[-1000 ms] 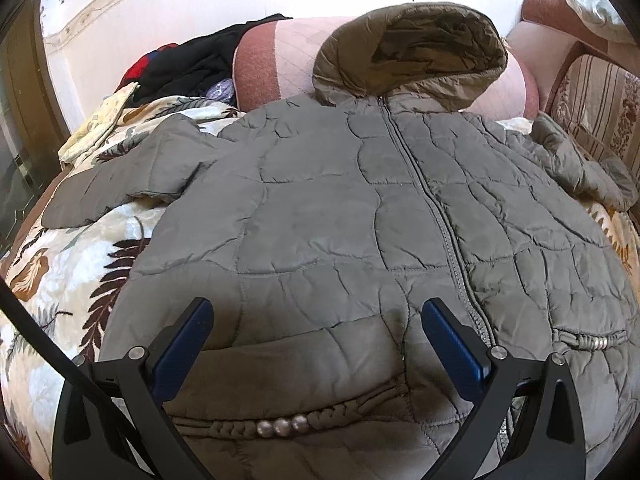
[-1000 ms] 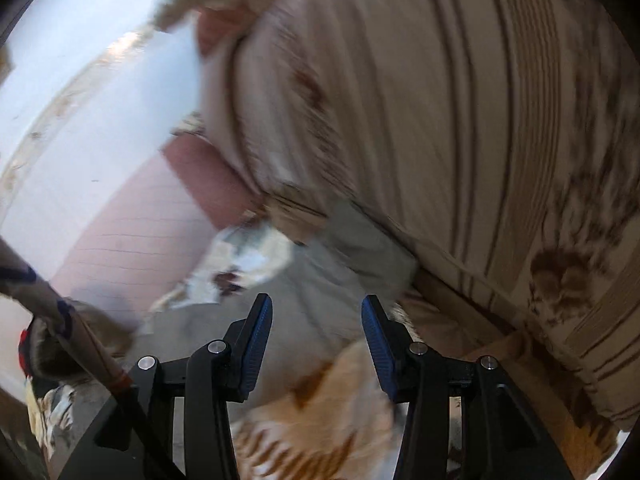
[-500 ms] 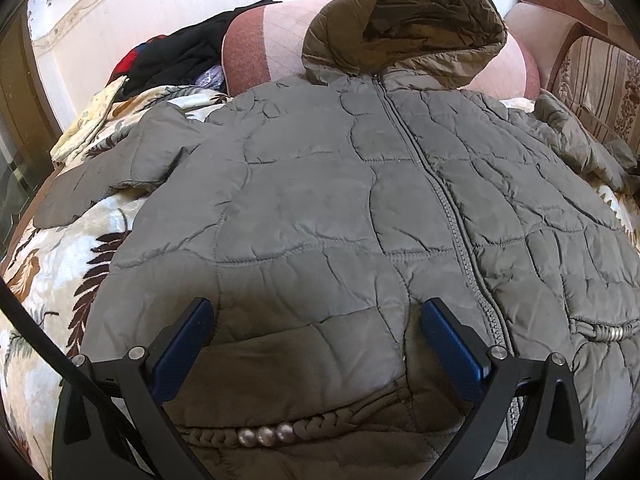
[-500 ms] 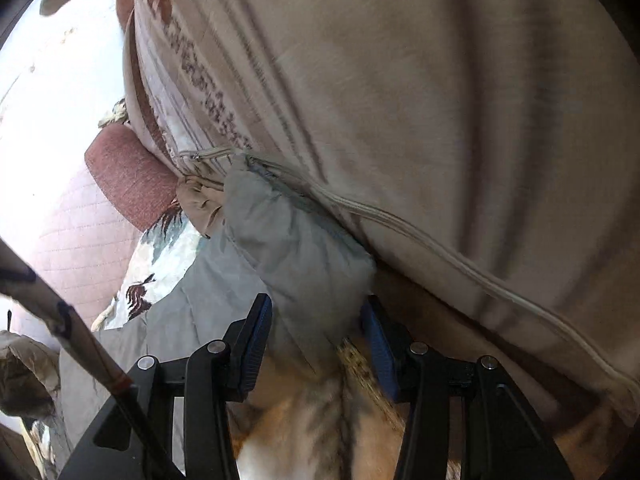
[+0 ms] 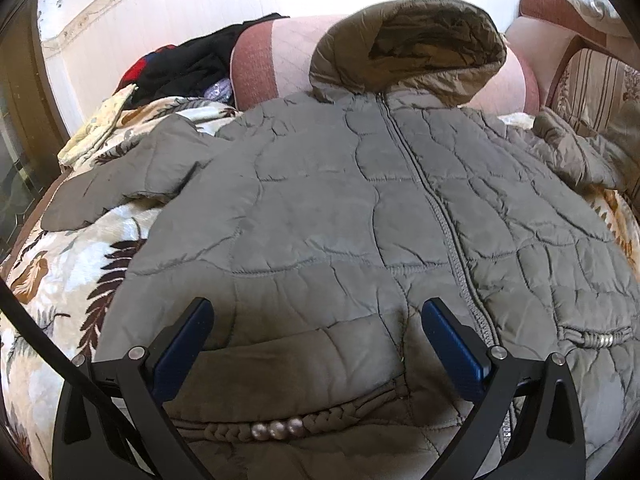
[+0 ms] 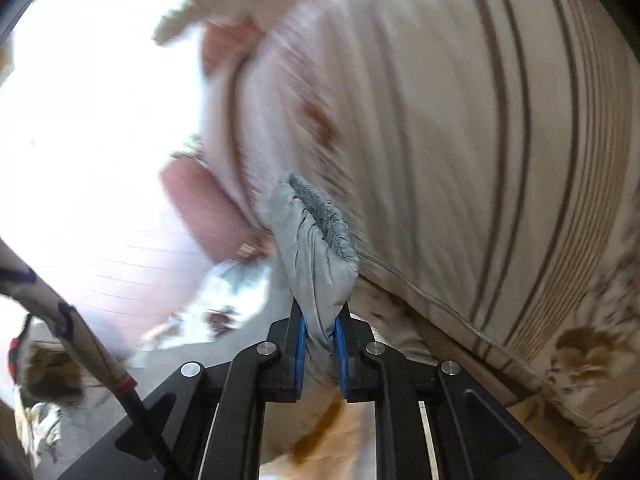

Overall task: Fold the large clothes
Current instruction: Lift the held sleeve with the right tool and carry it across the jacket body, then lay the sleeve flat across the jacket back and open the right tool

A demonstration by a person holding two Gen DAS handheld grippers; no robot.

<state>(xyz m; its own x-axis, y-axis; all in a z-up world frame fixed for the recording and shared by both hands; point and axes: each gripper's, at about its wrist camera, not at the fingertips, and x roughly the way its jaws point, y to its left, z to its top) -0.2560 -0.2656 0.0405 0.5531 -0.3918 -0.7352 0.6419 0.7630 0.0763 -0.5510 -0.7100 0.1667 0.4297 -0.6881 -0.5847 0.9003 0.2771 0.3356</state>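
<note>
A grey quilted hooded jacket (image 5: 340, 208) lies face up and zipped on a leaf-print bedspread (image 5: 60, 272), hood (image 5: 408, 44) propped against a pink bolster. Its left sleeve (image 5: 132, 176) spreads out; its right sleeve (image 5: 576, 152) runs toward a striped cushion. My left gripper (image 5: 316, 324) hovers open over the lower front, above a braided pocket trim with beads (image 5: 276, 429). In the right wrist view my right gripper (image 6: 320, 328) is shut on the jacket's sleeve cuff (image 6: 316, 236), which sticks up between the blue pads beside the striped cushion (image 6: 460, 140).
A pink bolster (image 5: 272, 60) lies along the head of the bed with dark clothes (image 5: 192, 68) piled on its left. The striped cushion (image 5: 596, 92) stands at the right edge. A dark wooden frame (image 5: 20, 92) borders the left side. A black cable (image 5: 36, 344) crosses the lower left.
My right gripper closed on the sleeve cuff, which earlier lay loose between open jaws, and lifted it off the bedspread. The left gripper's view barely shifted.
</note>
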